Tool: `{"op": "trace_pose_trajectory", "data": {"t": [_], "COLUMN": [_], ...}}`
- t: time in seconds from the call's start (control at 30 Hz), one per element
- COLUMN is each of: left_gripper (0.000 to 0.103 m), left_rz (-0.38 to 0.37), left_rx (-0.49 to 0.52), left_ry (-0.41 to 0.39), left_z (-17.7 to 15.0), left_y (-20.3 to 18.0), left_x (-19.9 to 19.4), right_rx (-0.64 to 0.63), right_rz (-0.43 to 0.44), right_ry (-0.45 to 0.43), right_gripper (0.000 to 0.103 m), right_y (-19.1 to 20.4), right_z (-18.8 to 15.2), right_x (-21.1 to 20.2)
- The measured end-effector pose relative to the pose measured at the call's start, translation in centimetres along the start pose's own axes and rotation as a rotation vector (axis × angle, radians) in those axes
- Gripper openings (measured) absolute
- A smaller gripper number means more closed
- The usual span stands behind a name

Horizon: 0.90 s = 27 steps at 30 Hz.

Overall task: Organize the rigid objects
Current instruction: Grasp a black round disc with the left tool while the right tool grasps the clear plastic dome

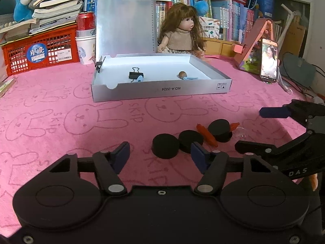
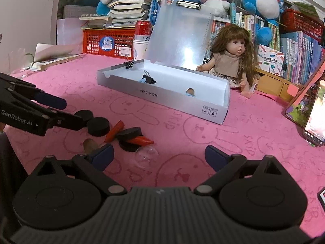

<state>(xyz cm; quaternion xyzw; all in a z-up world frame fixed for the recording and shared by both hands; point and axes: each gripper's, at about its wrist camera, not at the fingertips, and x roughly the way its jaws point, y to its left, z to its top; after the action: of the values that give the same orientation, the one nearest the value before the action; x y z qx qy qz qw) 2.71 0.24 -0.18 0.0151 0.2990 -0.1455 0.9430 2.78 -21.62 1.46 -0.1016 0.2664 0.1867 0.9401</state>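
Box [image 1: 160, 89] front reads "NO.A-2224"; pink "SKIP" rabbit cloth [image 1: 61, 105] covers table; bookshelves behind. Both grippers' fingers spread, empty: left gripper [image 1: 160, 152], right gripper [image 2: 159, 154].

Left gripper [image 1: 160, 154]: fingers spread wide, empty, low over the table [image 1: 61, 105].
Right gripper [image 1: 262, 130]: enters from the right edge, fingers apart, holding nothing.
Black discs [image 1: 165, 145]: three on the pink cloth ahead of the left gripper; the rightmost lies over a fourth.
Orange crayons [image 1: 207, 135]: two among the discs.
Clear ball [image 1: 241, 133]: just right of the discs.
Box [image 1: 160, 89]: open, lid upright, beyond the discs.
Box contents: binder clip [image 1: 135, 75], wooden-headed piece [image 1: 182, 74]; second clip [image 1: 99, 64] on the left wall.
Doll [image 1: 182, 34]: seated behind the box.
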Motion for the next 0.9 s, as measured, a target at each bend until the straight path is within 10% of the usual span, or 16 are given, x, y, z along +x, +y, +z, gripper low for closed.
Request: {"op": "trace_pose_trajectory", "data": {"t": [0.9], "left_gripper": [0.056], "left_rz": [0.105], "left_rx": [0.014], "left_ry": [-0.015], "left_z": [-0.3], "left_y": [-0.5], "left_x": [1.8], "right_rx": [0.039], "right_rz": [-0.032], "right_ry": [-0.019], "right_gripper": [0.044], "right_y": [0.3], "right_z": [-0.6], "right_x": [0.5]}}
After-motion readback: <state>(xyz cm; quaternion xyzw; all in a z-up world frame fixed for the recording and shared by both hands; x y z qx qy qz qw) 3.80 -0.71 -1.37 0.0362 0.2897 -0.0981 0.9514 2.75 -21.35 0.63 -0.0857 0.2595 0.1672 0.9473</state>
